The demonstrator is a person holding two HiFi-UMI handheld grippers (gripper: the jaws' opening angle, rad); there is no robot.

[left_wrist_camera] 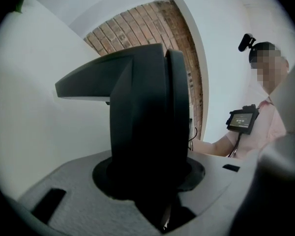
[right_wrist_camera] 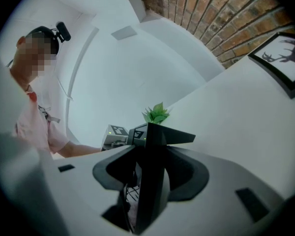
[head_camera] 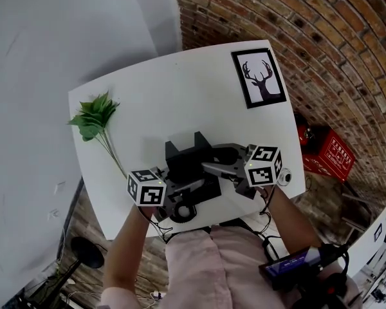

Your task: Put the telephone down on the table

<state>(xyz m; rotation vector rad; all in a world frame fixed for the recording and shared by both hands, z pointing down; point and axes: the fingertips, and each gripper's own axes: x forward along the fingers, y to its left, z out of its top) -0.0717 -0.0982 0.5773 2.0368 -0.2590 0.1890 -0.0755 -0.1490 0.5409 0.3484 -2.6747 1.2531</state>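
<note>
The black angular telephone is over the near part of the white table, between my two grippers. From the left, my left gripper is shut on its lower part. My right gripper is shut on its right side. In the left gripper view the telephone fills the space between the jaws of the left gripper. In the right gripper view a thin edge of the telephone stands between the jaws of the right gripper. Whether its base touches the table is hidden.
A green plant sprig lies at the table's left. A framed deer picture lies at the far right corner. Beside the table on the right are a brick wall and a red crate on the floor.
</note>
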